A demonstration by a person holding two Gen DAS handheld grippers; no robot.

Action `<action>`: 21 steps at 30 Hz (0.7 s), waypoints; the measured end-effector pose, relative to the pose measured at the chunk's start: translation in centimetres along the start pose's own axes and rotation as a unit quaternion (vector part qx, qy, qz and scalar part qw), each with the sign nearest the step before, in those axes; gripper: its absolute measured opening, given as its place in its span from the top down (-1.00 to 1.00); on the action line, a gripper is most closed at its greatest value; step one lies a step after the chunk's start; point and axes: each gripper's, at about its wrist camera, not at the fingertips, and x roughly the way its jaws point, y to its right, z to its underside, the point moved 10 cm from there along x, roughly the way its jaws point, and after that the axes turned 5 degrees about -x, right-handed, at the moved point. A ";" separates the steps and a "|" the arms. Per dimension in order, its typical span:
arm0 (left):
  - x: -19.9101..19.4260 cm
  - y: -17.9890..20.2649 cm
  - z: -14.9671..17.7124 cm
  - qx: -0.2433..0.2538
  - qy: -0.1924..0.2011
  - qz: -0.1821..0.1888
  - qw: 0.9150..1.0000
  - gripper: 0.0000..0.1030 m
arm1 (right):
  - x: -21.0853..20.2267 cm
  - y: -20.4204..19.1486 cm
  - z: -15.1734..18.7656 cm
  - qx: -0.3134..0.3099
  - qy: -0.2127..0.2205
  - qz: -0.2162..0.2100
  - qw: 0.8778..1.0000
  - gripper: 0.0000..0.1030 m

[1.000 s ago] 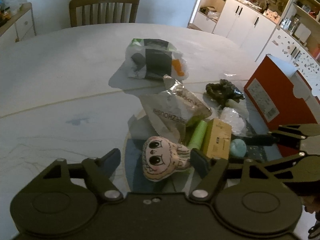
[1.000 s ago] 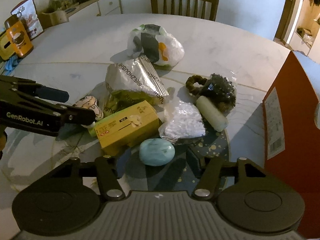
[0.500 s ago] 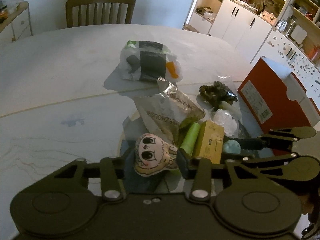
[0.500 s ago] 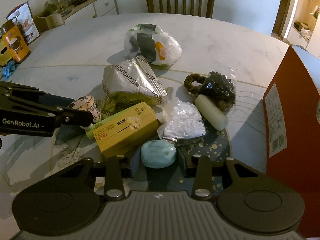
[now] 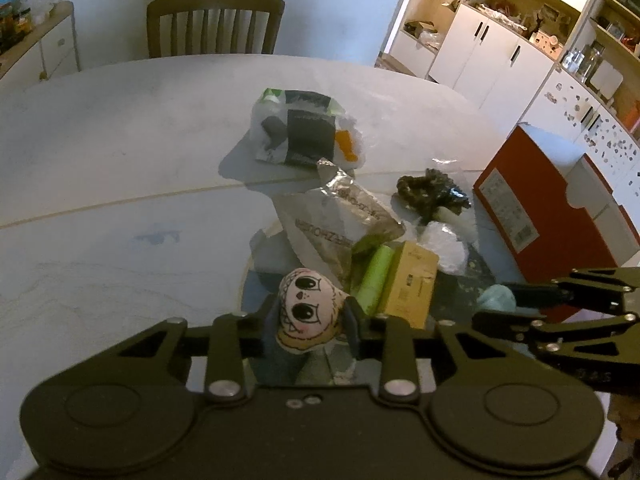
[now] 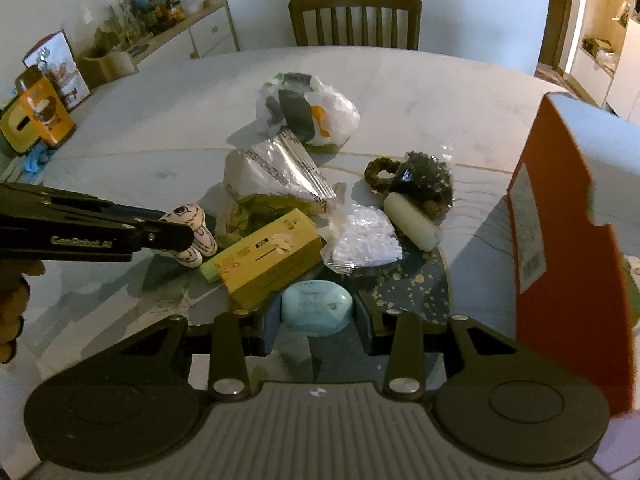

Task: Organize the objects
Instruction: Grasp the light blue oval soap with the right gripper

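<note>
Hand-held gripper, left, just closed on my plush doll; right clamps teal soap, both ready for lifting.

The left gripper has just been closing and pinches a small plush doll near the table's near edge, beside a yellow box.

Round pale marble-look table, brown slatted wooden chair behind it against a plain white wall, low white sideboard with wooden top on the left, white cupboards with open cluttered shelves on the right, dim bluish light
</note>
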 end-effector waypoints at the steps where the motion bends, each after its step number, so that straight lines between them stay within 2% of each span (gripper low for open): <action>1: -0.3 0.1 0.1 -0.002 -0.001 -0.001 1.000 0.38 | -0.5 0.0 -0.1 0.000 0.003 -0.003 1.000 0.26; 5: -1.7 1.0 0.2 -0.003 -0.001 -0.004 1.000 0.38 | -2.6 -0.1 -0.3 0.004 0.011 -0.014 1.000 0.26; 10: -3.9 2.8 -0.1 -0.005 0.009 0.012 1.000 0.38 | -5.1 0.0 -0.5 0.012 0.021 -0.027 0.999 0.26; 21: -7.7 9.4 -0.8 0.013 0.030 0.047 0.998 0.38 | -9.8 1.5 0.2 0.012 0.036 -0.026 0.999 0.26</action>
